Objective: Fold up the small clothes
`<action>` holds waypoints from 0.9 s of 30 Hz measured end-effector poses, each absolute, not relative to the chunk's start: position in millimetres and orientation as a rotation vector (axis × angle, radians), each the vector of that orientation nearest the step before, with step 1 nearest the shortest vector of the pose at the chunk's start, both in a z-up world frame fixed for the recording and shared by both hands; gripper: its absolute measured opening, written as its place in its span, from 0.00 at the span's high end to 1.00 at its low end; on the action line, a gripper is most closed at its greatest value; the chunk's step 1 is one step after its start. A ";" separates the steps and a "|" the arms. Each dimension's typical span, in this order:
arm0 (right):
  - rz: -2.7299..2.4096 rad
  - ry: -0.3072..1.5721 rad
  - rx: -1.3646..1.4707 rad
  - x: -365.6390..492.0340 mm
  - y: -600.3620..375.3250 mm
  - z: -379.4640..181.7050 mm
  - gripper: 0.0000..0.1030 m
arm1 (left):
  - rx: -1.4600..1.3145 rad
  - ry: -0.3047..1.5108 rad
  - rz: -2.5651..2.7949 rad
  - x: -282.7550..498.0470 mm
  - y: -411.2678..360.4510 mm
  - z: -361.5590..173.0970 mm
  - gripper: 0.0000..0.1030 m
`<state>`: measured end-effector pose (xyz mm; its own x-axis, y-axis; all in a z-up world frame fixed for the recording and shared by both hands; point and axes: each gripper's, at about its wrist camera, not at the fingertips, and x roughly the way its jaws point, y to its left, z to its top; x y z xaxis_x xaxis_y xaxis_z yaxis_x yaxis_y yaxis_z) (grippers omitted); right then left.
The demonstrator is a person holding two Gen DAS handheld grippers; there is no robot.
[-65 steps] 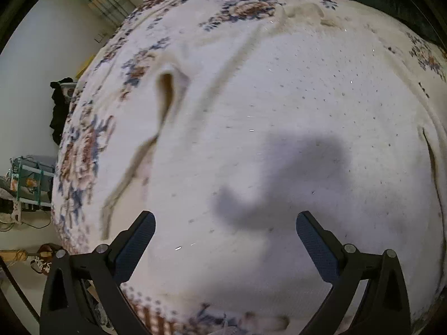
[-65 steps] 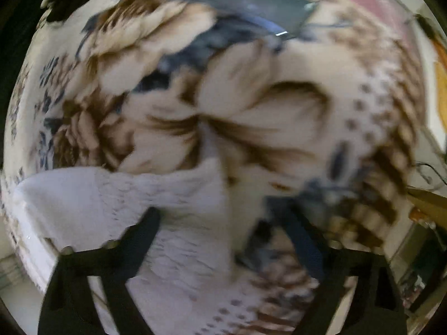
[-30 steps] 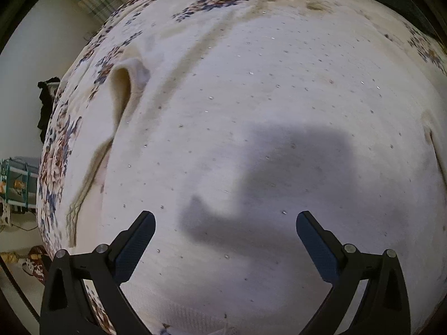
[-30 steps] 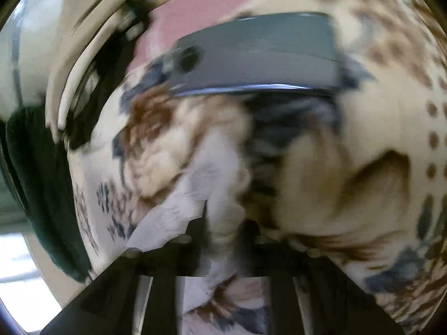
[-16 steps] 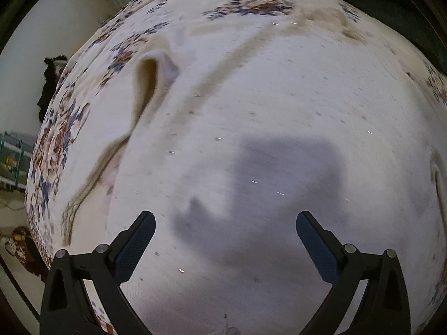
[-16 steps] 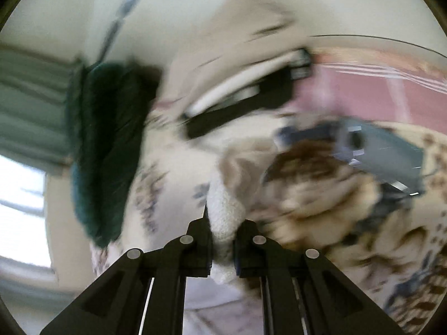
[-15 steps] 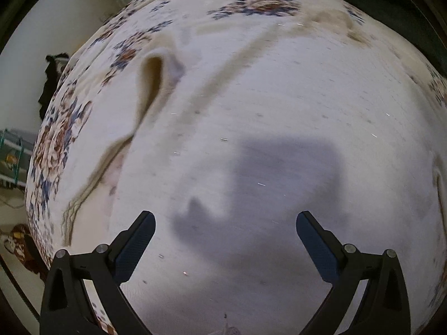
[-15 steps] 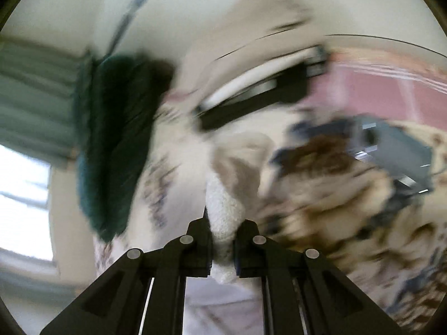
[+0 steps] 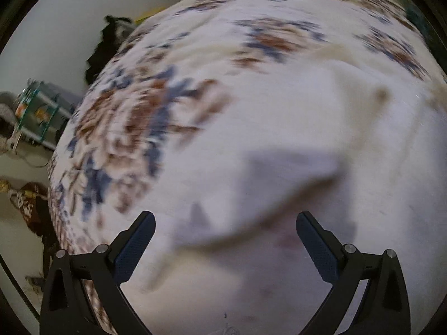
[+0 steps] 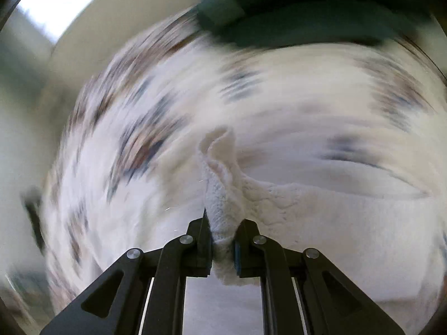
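A white knitted garment lies spread on a floral bedspread; a fold or sleeve of it is raised in front of my left gripper. My left gripper is open and empty just above the garment. My right gripper is shut on a bunched edge of the same white garment and holds it up over the bedspread. Both views are motion-blurred.
A dark green pillow or cushion lies at the far side of the bed. Left of the bed stand a teal rack, dark clothes and clutter on the floor.
My right gripper closed on the garment's edge and swung it up and over the bed. My left gripper shifted left, so the bedspread's floral border now fills the left of its view.
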<state>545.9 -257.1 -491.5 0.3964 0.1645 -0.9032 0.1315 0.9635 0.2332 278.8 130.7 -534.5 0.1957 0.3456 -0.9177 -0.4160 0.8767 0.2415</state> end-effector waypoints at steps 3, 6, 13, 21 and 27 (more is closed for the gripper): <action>0.157 1.216 0.118 552.2 -132.5 -515.9 0.89 | -0.085 1.247 0.567 269.8 171.0 -531.9 0.00; 0.263 1.235 0.002 545.4 -47.8 -531.9 0.89 | -0.122 1.235 0.593 260.4 203.2 -528.9 0.00; 0.275 1.363 -0.053 533.5 -13.0 -555.9 0.77 | -0.230 1.239 0.619 236.8 253.0 -523.0 0.00; 0.174 1.415 0.280 454.8 -138.1 -508.0 0.41 | -0.461 1.299 0.543 179.3 306.6 -530.2 0.00; -0.026 1.455 0.341 366.2 -227.1 -514.5 0.38 | -0.779 1.336 0.372 161.3 317.7 -578.1 0.04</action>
<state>366.2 -227.1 -514.5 0.1237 0.1881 -0.9743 0.2225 0.9516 0.2119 161.3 317.7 -578.1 0.2247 -0.1857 -0.9566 -0.6533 0.6997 -0.2893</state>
